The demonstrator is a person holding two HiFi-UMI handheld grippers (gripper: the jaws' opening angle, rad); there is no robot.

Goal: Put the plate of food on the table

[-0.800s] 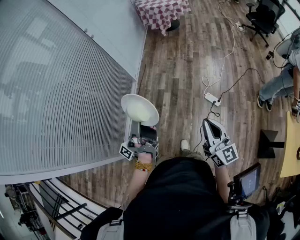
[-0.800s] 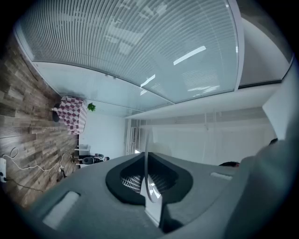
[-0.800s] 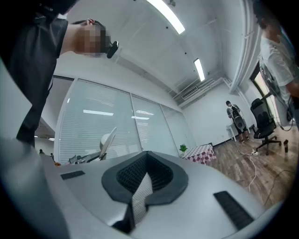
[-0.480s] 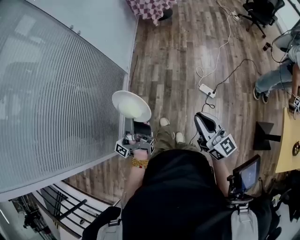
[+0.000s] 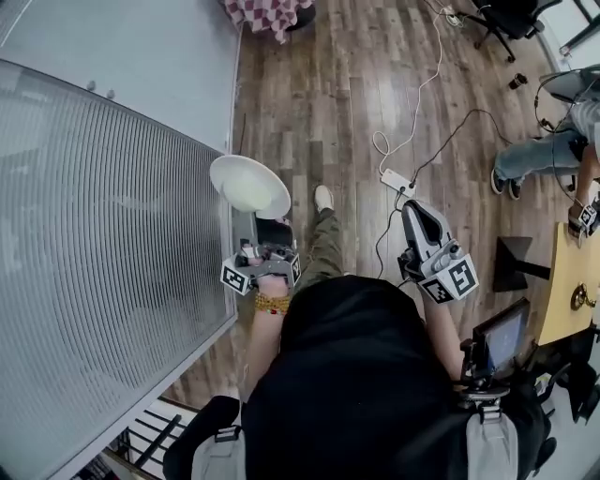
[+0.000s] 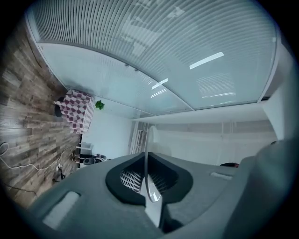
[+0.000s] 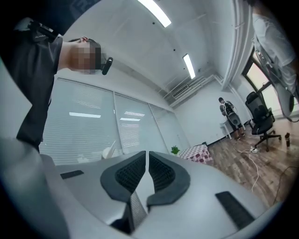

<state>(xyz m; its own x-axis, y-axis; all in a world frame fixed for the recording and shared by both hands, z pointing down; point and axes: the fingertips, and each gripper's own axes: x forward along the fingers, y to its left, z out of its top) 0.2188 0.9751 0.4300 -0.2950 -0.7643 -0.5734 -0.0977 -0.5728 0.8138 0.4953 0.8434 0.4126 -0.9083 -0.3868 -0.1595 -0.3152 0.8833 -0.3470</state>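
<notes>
A white plate (image 5: 249,186) is carried out in front of the person, above the wooden floor, and what lies on it is a pale patch I cannot make out. My left gripper (image 5: 265,223) is shut on its near rim. In the left gripper view the plate (image 6: 146,154) stands edge-on between the dark pads, with that gripper (image 6: 147,182) clamped on it. My right gripper (image 5: 413,211) is held out at the right, shut and empty. In its own view the right gripper (image 7: 147,170) shows only a hairline slit between the pads.
A ribbed glass wall (image 5: 112,234) runs along the left. A table with a chequered cloth (image 5: 267,14) stands far ahead. A power strip (image 5: 396,181) and cables lie on the floor. At the right are a person's legs (image 5: 534,155), an office chair (image 5: 511,14) and a wooden table edge (image 5: 572,291).
The person has walked on along the glass wall, one foot now stepping out ahead. Plate and left gripper have drifted slightly up and left in the picture. Both grips are unchanged.
</notes>
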